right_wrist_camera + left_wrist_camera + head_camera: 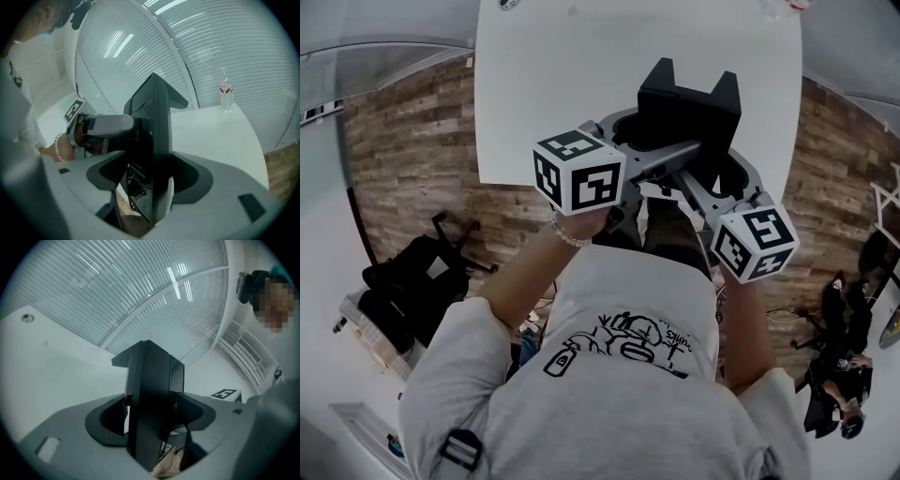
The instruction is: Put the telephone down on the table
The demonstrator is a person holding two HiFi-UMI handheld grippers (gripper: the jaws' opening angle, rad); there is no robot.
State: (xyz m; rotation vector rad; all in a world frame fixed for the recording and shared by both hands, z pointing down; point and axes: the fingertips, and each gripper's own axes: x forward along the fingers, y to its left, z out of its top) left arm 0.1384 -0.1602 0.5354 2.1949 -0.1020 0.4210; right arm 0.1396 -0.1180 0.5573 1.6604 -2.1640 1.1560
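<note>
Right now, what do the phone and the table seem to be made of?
Phone: likely hard plastic, matte black; dull, sharp-edged moulded panels.
Table: smooth white top, perhaps laminate or painted board; even colour, no grain, soft sheen.

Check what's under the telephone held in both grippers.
White table lies under the telephone in the head view. The left gripper and right gripper hide its near end, and its body covers any contact, so touching cannot be told.

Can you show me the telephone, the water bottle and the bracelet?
telephone (689, 111): head view, on its black body.
water bottle (226, 91): right gripper view, on its label.
bracelet (567, 234): head view, on its beads.
</note>
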